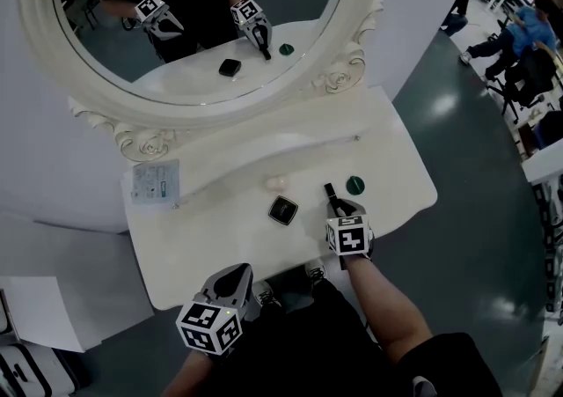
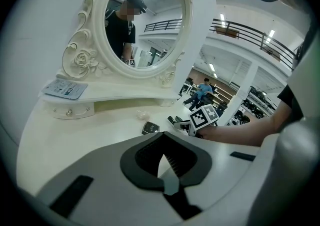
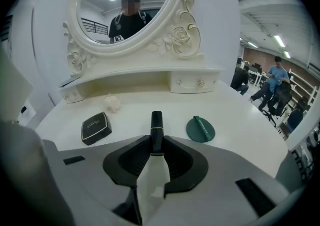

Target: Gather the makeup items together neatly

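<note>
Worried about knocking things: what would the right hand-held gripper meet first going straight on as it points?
Probably bare tabletop: the black tube in the right hand-held gripper aims between the black compact and green disc, touching neither. Depth is unclear.

Tabletop (image 1: 189, 246) lies bare left of the compact (image 1: 282, 209); mirror (image 1: 189, 25) blocks behind.

One black compact (image 1: 282, 209), one black tube (image 1: 331, 194), one green disc (image 1: 354, 185), one small pale lump (image 1: 276, 183), one flat packet (image 1: 156, 180).

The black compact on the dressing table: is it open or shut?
Shut. The black compact lies flat with its lid down over the base; nothing of its inside shows.
</note>
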`<state>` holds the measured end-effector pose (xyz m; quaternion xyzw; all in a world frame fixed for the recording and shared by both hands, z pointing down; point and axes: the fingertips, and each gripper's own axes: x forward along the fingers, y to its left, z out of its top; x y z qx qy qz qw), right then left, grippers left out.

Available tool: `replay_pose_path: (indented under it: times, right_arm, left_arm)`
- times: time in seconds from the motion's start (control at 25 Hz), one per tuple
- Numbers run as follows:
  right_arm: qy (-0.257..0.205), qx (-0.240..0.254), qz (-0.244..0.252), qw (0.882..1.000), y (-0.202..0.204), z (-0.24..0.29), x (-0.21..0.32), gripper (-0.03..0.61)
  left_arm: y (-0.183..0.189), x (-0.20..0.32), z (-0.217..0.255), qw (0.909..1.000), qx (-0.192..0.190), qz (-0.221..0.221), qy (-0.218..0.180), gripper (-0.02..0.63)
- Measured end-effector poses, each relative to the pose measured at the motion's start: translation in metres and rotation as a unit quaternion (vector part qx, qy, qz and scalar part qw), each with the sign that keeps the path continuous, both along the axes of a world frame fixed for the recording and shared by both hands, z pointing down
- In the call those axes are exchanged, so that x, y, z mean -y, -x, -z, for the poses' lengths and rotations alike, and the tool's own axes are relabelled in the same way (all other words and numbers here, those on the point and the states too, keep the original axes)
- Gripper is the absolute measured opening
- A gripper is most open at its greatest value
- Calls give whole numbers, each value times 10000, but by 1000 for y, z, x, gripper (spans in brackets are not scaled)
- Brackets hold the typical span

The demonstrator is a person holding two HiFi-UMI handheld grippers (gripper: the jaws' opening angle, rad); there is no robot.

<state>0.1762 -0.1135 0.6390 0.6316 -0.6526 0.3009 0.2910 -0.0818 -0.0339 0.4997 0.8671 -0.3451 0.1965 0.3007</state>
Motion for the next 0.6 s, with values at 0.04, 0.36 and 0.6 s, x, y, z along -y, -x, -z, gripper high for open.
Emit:
replay_pose_path:
  times: [0.04,0.36,0.6]
  right_arm:
    - [26,-4,-18,10000,-3,-1,1,107]
    - [187,44,-90,9998,-13,-7,5,107]
    - [243,75,81,9996,-9,-8,5,107]
  left_arm:
    - [-1,0,0,10000,1,-8,6,9]
    - [-3,3,-2,10000,14,0,41,9]
    - [-5,3,-4,10000,-9,32,82,9]
